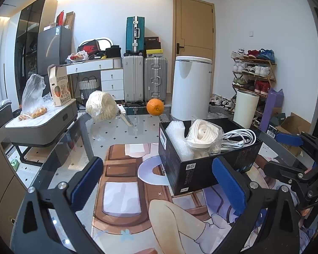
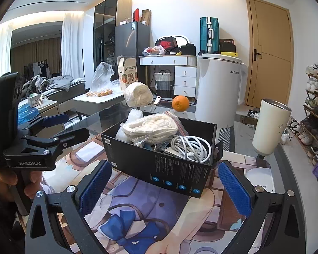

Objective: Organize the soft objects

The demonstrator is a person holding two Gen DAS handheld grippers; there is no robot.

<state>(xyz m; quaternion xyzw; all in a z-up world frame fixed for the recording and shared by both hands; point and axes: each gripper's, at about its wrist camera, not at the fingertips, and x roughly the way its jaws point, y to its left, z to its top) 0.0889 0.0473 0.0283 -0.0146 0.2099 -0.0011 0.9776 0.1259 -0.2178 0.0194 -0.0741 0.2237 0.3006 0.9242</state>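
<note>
Both claws gape, empty, near the black box [image 1: 201, 169]; only the right view shows a hand [image 2: 21, 182] – gripping the left gripper [image 2: 61, 127]

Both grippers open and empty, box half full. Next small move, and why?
Probably send the left gripper forward toward the bagged rope bundle by the knife. It looks like the one soft item still outside the box, which already holds rope, bubble wrap and a cable. The left sits nearer it.

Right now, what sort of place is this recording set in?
Most likely a lived-in bedroom or studio flat: stacked suitcases, a loaded shoe rack by the door, and a bed strewn with clothes.
</note>
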